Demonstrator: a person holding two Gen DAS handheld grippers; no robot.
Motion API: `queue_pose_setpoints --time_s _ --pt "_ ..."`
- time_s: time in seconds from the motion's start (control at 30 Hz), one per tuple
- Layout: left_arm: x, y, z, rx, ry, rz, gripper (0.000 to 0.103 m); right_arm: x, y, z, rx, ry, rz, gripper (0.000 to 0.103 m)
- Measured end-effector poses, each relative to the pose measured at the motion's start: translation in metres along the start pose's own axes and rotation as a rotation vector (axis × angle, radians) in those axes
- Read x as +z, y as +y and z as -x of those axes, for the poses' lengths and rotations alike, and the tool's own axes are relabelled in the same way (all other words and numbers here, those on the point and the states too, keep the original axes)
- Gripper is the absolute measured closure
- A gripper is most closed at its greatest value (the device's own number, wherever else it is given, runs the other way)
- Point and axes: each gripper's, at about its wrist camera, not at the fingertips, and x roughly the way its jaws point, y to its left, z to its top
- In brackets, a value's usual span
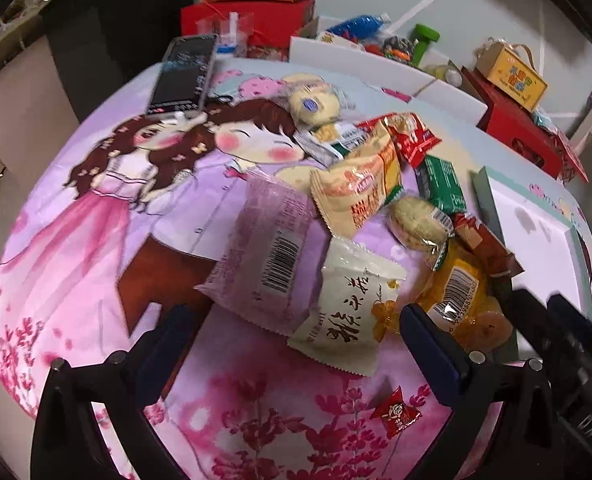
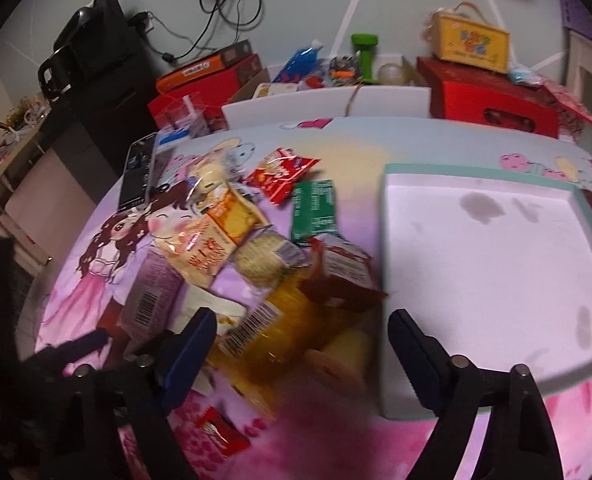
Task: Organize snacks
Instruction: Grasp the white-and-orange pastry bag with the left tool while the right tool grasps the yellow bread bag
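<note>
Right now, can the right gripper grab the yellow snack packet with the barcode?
Probably yes. The right gripper is open, and the yellow snack packet lies between its fingers with nothing on top of it. The white tray sits close beside it.

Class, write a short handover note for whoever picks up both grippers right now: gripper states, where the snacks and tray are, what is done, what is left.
Left gripper: open, holding nothing, hovering over the white packet with black characters and the pale purple barcoded packet.
Right gripper: open, holding nothing, over the yellow clear-wrapped packet, beside the tray's left edge.
Snacks: all piled loose on the pink cartoon-print cloth; one small red sachet lies apart, nearest the grippers.
White shallow tray with a teal rim: to the right of the pile, nothing in it.
Done: nothing sorted yet.
Left: every packet, probably into the tray.
</note>
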Motion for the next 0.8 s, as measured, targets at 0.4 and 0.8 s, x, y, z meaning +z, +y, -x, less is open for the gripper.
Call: queue_pose_setpoints --time_s 0.4,0.8 --pt "0.004 -0.017 -0.025 0.015 0.056 -0.092 0.015 0.004 0.007 -0.049 -0.013 0.176 -0.001 0.029" --pt "0.004 -0.025 -0.029 -0.024 0.071 -0.120 0.027 0.006 0.006 -0.069 -0.066 0.206 0.004 0.039"
